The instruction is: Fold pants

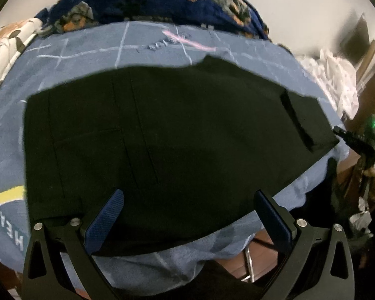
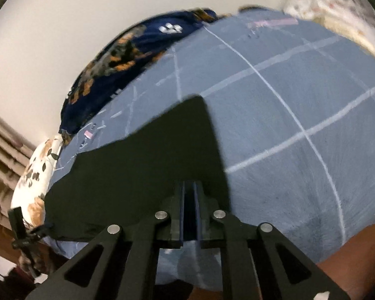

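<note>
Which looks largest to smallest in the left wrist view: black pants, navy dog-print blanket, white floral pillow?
1. black pants, though nearest the camera
2. navy dog-print blanket
3. white floral pillow, cut off by the edge

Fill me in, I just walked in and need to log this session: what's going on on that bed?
A person with a handheld gripper in each hand is folding black pants on a blue grid-patterned bedspread. The pants lie mostly flat. The right gripper is shut on the pants' near edge. The left gripper is open above the fabric, gripping nothing. A dark patterned blanket is bunched at the far side.
</note>
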Tool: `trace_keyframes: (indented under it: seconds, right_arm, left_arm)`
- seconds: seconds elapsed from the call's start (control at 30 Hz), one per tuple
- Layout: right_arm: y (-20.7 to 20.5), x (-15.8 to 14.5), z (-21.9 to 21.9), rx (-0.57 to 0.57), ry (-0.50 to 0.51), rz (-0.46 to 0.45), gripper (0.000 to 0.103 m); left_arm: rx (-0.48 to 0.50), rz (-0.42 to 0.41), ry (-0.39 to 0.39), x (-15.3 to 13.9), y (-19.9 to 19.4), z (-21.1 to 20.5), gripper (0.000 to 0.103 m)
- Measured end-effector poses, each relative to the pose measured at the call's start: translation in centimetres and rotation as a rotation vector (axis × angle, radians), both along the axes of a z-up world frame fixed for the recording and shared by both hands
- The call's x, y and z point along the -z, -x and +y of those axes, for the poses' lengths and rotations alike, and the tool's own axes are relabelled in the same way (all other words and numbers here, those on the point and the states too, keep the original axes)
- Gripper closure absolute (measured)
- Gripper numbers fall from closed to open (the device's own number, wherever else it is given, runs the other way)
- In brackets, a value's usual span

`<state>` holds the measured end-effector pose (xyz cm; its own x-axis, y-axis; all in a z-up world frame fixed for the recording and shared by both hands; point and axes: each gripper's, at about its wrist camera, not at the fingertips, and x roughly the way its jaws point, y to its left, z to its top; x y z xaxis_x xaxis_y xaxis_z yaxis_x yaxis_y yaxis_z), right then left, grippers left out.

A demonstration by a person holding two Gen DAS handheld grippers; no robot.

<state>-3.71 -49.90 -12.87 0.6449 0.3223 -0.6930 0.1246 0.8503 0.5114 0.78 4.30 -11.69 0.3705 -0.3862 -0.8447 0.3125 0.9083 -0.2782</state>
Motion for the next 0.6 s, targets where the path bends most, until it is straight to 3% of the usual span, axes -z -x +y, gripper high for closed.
trace_keyframes:
  seconds: [0.17,0.23,0.3,0.37,0.4,0.6]
  right_arm:
    - [-1.0,-3.8,4.3,-0.113,-0.022,-0.084,0.093]
    - [-1.4,-4.7,6.3,-0.159,-0.040,-0.105,0.093]
    - [-2.0,-5.1,8.7,-0.207,-0.074,-0.118,0.090]
    - [-2.7,-4.8,11.2,-0.259,-0.126,-0.107,0.080]
    - [-2.8,-4.6,12.0,-0.274,-0.139,-0.103,0.073]
    - [-3.1,-2.8,17.0,-0.364,-0.148,-0.037,0.072]
  left_arm:
    - [-0.107,-0.105,0.111,-4.5,-0.2,4.5,0.000]
    - [-0.172,-0.106,0.152,-5.2,-0.6,7.5,0.001]
    - [-0.205,-0.072,0.146,-4.8,-1.2,9.5,0.003]
    - [-0.212,-0.022,0.138,-3.7,-1.6,11.2,0.019]
    - [-0.208,0.004,0.139,-3.0,-1.7,11.8,0.021]
    - [-0.219,0.075,0.139,0.5,-3.2,13.9,0.021]
